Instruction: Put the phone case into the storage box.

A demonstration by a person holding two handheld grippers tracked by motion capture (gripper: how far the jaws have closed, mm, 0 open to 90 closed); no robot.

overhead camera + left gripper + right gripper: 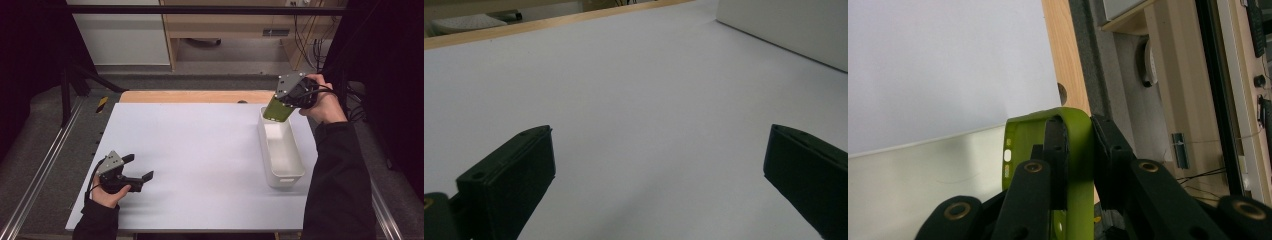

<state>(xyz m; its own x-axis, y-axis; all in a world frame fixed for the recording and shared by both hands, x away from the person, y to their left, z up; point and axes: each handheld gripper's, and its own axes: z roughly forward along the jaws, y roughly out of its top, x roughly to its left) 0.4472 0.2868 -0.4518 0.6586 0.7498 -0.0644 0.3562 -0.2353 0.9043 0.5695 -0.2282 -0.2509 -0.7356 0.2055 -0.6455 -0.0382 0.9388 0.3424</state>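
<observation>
Right tongs point(278, 111) are clamped on one side wall of a green phone case point(278, 109), one jaw inside the shell and one outside, as the right gripper view shows point(1075, 165). The case is held in the air, tilted, over the far end of a white rectangular bin point(292, 172) at the right side of the white counter point(200, 150). Left tongs point(138, 167) rest low at the counter's near-left, jaws spread wide apart and holding nothing.

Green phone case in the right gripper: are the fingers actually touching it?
Touching. The right gripper view shows the right gripper with its black fingers pressed on either side of the lime-green rubbery phone case wall, no gap between them.
</observation>
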